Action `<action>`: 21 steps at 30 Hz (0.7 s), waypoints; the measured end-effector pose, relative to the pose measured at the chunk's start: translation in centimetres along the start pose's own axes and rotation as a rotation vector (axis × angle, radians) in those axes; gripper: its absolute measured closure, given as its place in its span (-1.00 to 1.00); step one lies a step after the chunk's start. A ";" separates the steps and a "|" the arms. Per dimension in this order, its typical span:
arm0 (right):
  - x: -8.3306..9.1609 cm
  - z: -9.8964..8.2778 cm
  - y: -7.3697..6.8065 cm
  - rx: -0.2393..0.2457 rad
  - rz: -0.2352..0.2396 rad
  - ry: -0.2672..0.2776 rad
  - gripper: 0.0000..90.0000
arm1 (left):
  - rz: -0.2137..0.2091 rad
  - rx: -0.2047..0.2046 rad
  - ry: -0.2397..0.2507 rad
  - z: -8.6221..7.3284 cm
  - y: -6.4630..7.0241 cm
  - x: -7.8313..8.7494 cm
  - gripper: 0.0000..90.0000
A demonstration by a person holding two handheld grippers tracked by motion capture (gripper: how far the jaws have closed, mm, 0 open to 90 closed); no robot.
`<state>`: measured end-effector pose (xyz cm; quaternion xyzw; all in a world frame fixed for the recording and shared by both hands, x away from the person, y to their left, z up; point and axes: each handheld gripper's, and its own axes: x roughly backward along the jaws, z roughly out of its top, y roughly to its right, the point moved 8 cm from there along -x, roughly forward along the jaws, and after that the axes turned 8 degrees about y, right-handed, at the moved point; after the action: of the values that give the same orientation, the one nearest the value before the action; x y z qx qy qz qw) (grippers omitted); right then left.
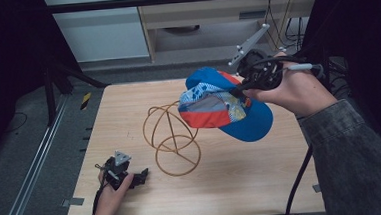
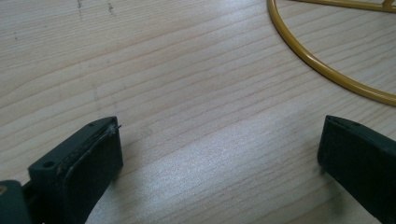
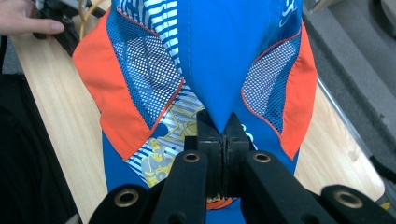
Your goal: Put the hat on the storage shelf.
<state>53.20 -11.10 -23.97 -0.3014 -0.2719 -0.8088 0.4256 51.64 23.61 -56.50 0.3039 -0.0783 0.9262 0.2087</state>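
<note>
Desk (image 1: 243, 184): light wood, lies below both tools.

Cap (image 1: 223, 105): blue crown and brim, orange side panels, mesh and printed patches. It hangs off the front of the right tool (image 1: 238, 89), clear of the desk, and above and just to the right of the wire stand. In the right gripper view the cap (image 3: 219, 56) spreads out ahead of the jaws, which are pressed together on a pinched fold of its blue fabric. The right tool (image 3: 223, 135) is thus fully closed on the cap, held in a hand (image 1: 292, 91) raised over the far right part of the desk.

Stand (image 1: 173, 138): yellow wire, round base ring on the desk, curved loops rising from it. It sits ahead and right of the left tool, well below the right tool.

Left tool (image 1: 132, 177): rests low at the near left of the desk, held in the left hand (image 1: 111, 195). In the left gripper view its jaws stand wide apart with bare desk (image 2: 187, 93) between them; nothing gripped. Stand's base ring (image 2: 327, 70) curves past ahead and right of the left tool (image 2: 219, 149), not touching it.
</note>
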 end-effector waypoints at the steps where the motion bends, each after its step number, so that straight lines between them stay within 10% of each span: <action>1: 0.0 0.4 -0.1 0.003 0.000 0.004 0.99 | 0.001 0.002 0.002 0.0 0.0 0.0 -1.00; 21: -4.6 6.8 -3.0 0.083 0.051 0.063 0.99 | -0.003 -0.007 -0.003 0.0 0.1 0.0 -1.00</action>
<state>54.45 -2.47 -23.30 -0.2648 -0.2837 -0.7948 0.4665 51.59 23.56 -56.50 0.3049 -0.0816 0.9251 0.2112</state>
